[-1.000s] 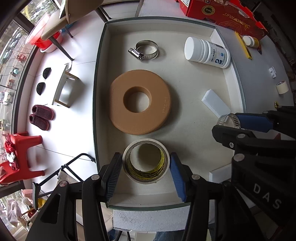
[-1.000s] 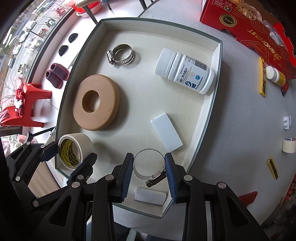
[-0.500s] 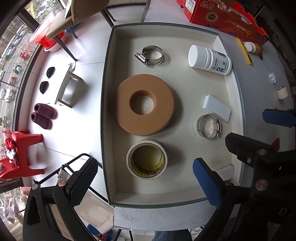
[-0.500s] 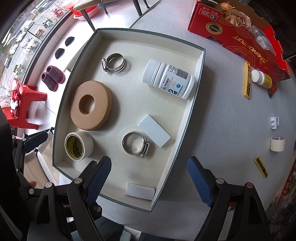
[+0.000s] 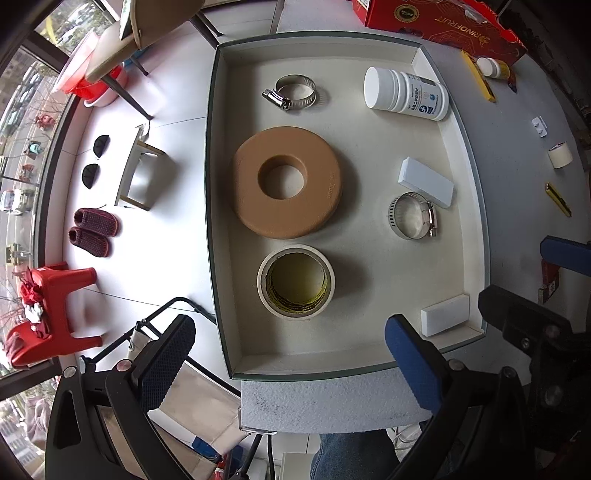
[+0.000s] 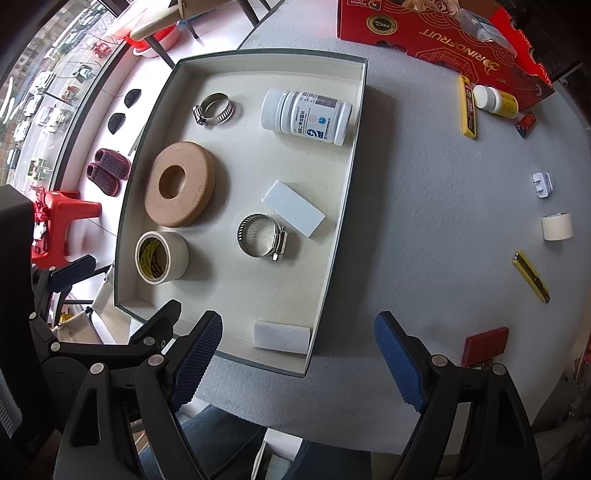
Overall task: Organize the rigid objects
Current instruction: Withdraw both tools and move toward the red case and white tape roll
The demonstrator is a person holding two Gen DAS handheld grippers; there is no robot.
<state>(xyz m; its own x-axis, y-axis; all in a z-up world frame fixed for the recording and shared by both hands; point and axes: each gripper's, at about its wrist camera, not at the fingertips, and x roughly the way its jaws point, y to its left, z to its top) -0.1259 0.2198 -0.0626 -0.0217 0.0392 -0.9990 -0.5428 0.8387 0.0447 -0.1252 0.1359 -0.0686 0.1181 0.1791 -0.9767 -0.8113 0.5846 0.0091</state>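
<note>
While the cream roll of masking tape (image 5: pixel 296 281) stands on end in the shallow white tray (image 5: pixel 369 350), clear of the wide-spread jaws of the left gripper (image 5: pixel 290 363) pointing straight down above it, the steel hose clamp (image 6: pixel 263 236) lies beside a white block (image 6: pixel 293 208), well ahead of the right gripper (image 6: pixel 297 363), whose jaws also gape empty.

The red box (image 5: pixel 436 16) is cut off by the top edge in both views. The label print on the white bottle (image 6: pixel 306 116) is too small to read. The right gripper (image 5: pixel 565 280) shows only partly at the left view's edge.
</note>
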